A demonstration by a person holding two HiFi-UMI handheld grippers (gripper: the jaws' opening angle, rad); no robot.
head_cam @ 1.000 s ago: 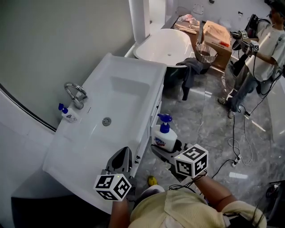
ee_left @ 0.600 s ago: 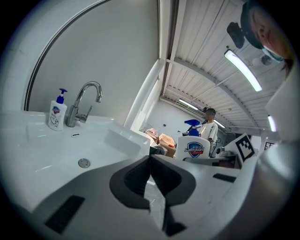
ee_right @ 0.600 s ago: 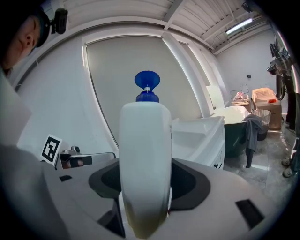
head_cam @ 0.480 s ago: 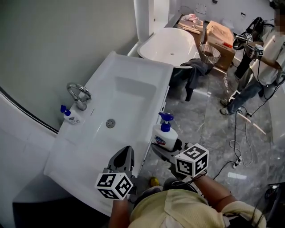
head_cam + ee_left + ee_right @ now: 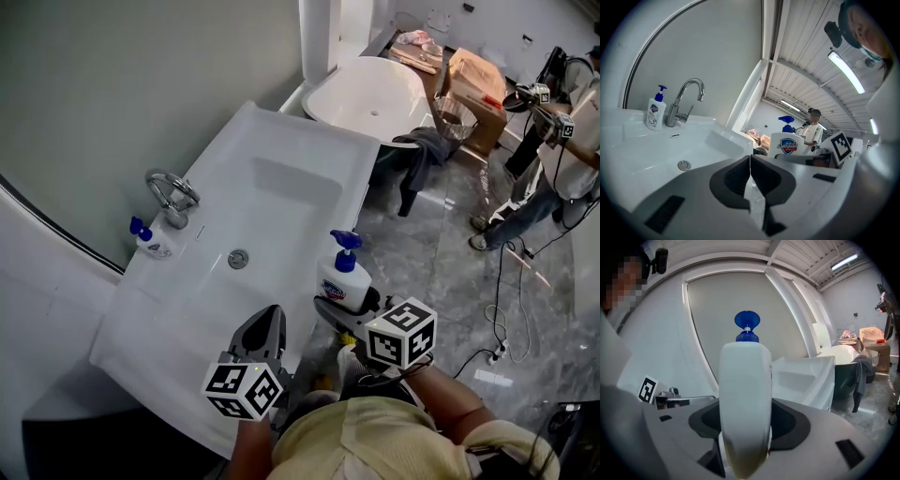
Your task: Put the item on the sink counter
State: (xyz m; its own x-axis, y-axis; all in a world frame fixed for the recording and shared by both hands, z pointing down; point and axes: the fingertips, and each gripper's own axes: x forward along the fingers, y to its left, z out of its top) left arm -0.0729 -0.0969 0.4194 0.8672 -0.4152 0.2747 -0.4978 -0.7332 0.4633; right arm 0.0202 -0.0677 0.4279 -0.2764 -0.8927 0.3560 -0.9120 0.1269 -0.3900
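Holding a soap bottle [image 5: 344,281] with a blue pump [image 5: 345,242], the right tool [image 5: 349,309] is squeezing its fat lower part from both sides. The bottle is hanging over the floor [image 5: 441,272], just beside the front edge of the bench [image 5: 281,155], which is sitting at its 10 o'clock. The left tool [image 5: 270,323] is closed tight, holding nothing. The bottle is looking smooth, slippery and maybe heavy with soap, so gripping the wide body, not the thin pump, seems safest.
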